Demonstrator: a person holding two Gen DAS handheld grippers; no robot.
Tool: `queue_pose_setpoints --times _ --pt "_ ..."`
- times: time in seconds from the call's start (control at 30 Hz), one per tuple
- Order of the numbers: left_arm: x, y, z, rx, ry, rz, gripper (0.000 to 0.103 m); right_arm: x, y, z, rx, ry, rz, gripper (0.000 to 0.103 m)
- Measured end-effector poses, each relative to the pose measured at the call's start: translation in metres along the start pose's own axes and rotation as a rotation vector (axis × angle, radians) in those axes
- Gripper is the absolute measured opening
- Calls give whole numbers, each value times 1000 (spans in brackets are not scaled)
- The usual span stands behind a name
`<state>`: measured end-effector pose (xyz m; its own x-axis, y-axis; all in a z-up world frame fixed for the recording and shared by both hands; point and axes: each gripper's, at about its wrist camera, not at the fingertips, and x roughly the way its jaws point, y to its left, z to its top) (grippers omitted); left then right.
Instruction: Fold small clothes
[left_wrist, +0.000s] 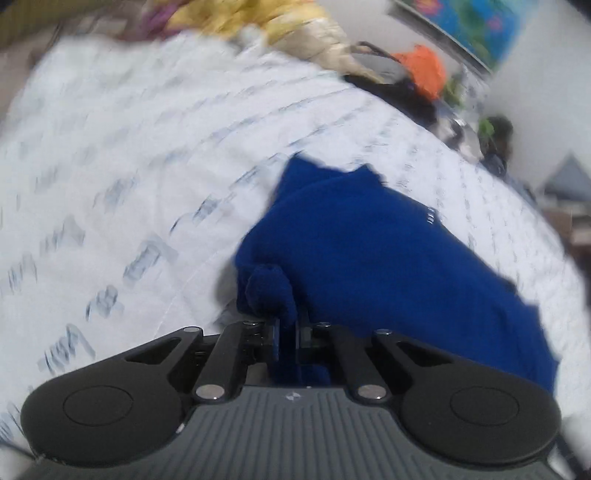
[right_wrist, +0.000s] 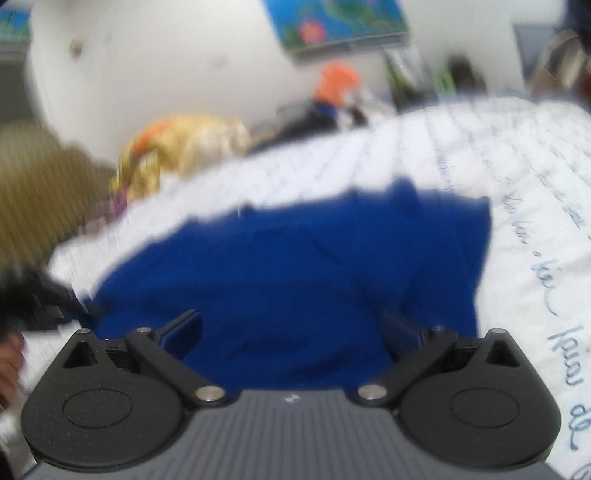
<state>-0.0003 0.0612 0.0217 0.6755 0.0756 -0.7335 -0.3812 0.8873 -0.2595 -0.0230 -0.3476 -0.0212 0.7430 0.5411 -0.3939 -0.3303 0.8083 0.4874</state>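
Left gripper (left_wrist: 286, 334): fingers clamped on a bunched edge of the blue garment (left_wrist: 369, 251).
Right gripper (right_wrist: 291, 332): fingers spread, holding nothing, over the garment.
Surface: printed bedsheet (left_wrist: 129, 166).
Advice: right should pinch the matching edge before lifting, keeping the fold even.

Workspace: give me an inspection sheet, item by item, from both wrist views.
Surface: white sheet printed with blue handwriting, spread flat.
Job's things: one blue garment lying rumpled on the sheet, partly bunched at its near edge.
Clutter: yellow cloth pile, orange item and dark items at the sheet's far edge; all blurred.
Grippers: left gripper shut on a bunched fold of the blue garment; right gripper open, over the garment, pinching nothing.
Cables: nothing seen.
Surroundings: white wall with a colourful picture; a hand at the right view's left edge.
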Motion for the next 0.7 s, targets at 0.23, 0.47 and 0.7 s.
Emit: queue_pose_setpoints --times 0.23,0.47,0.7 --pt "-55 -166 -52 657 -252 -329 3 5 -97 72 607 21 459 103" --pt "-32 -218 -136 946 -97 -470 3 70 -136 76 711 257 402 100" --pt "-55 -212 -131 971 -156 -532 3 72 -126 82 624 272 374 100"
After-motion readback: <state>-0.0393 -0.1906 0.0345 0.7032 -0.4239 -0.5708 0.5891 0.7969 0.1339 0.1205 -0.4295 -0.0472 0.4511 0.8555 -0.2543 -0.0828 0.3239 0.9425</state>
